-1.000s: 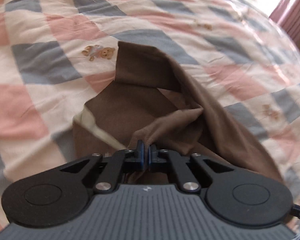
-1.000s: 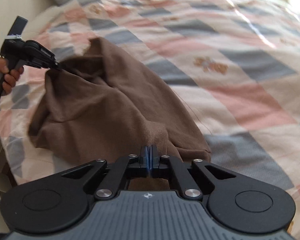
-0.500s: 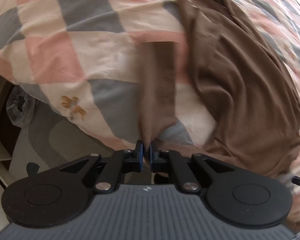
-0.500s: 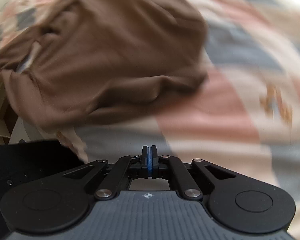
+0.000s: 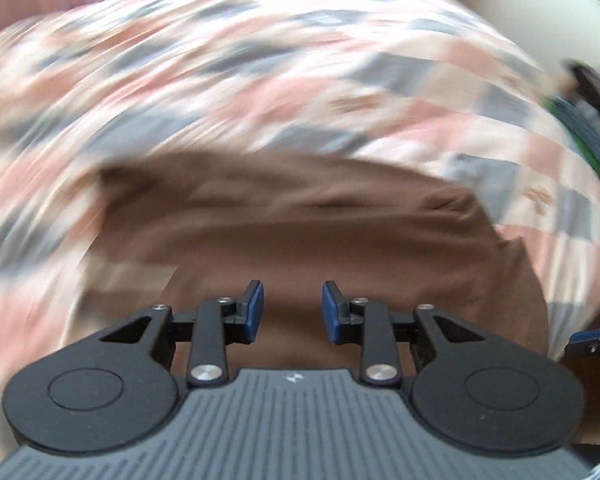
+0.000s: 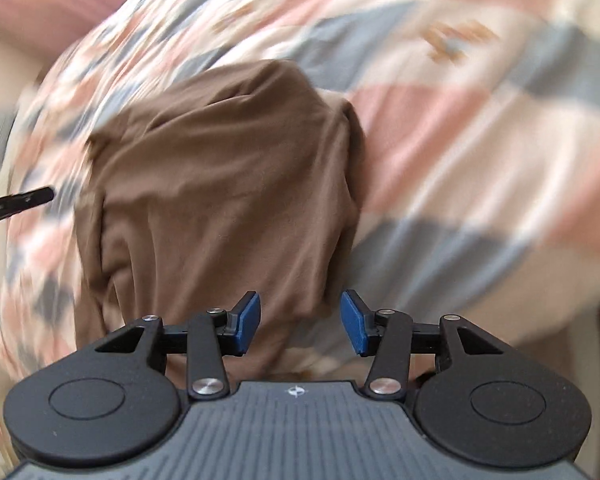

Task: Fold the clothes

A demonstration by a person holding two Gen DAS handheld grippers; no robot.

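A brown garment (image 5: 300,232) lies spread on the checked bedspread (image 5: 260,80), loosely rumpled, with folds along its right side (image 6: 220,184). My left gripper (image 5: 292,312) hovers open over the garment's near edge, nothing between its blue pads. My right gripper (image 6: 300,320) is open too, above the garment's near right edge, holding nothing. The tip of the left gripper (image 6: 16,202) shows at the left edge of the right wrist view. Both views are motion-blurred.
The bedspread (image 6: 480,140) in pink, grey and cream squares covers the bed all around the garment. A dark and green object (image 5: 592,120) sits blurred at the right edge of the left wrist view. A pink curtain (image 6: 40,4) hangs at the upper left.
Both grippers were shut, the left on brown cloth and the right at first too; now both stand open and the garment lies released on the bed. Both cameras swung sharply.
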